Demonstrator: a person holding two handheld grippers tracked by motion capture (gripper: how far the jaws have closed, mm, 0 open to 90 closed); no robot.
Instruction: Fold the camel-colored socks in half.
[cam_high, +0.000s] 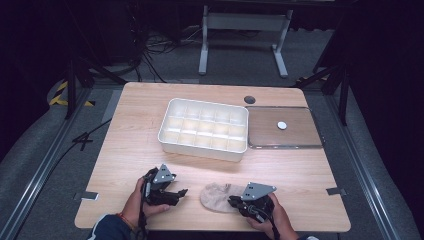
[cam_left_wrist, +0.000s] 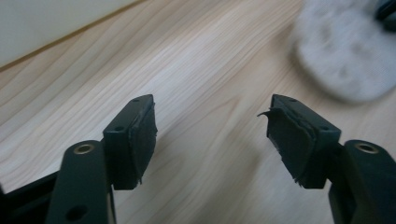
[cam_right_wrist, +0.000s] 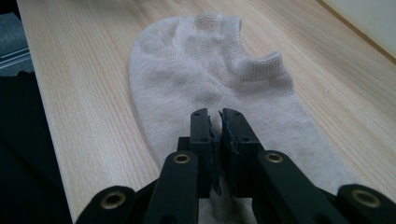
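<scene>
A pale beige ankle sock (cam_high: 217, 196) lies flat near the table's front edge, its cuff opening away from my right gripper (cam_high: 234, 201). In the right gripper view the sock (cam_right_wrist: 210, 70) stretches ahead and my right gripper (cam_right_wrist: 215, 116) has its jaws pinched almost together on the near end of the fabric. My left gripper (cam_high: 180, 192) hovers just left of the sock. In the left gripper view, its jaws (cam_left_wrist: 210, 126) stand apart over bare wood with nothing between them. The sock (cam_left_wrist: 345, 51) is a blur at the upper right there.
A white compartment box (cam_high: 200, 145) sits in the table's middle. To its right lies a clear flat tray (cam_high: 260, 145) holding a small white disc (cam_high: 282, 125). A round cable hole (cam_high: 249, 99) is behind them. A table frame (cam_high: 245, 30) stands on the floor beyond.
</scene>
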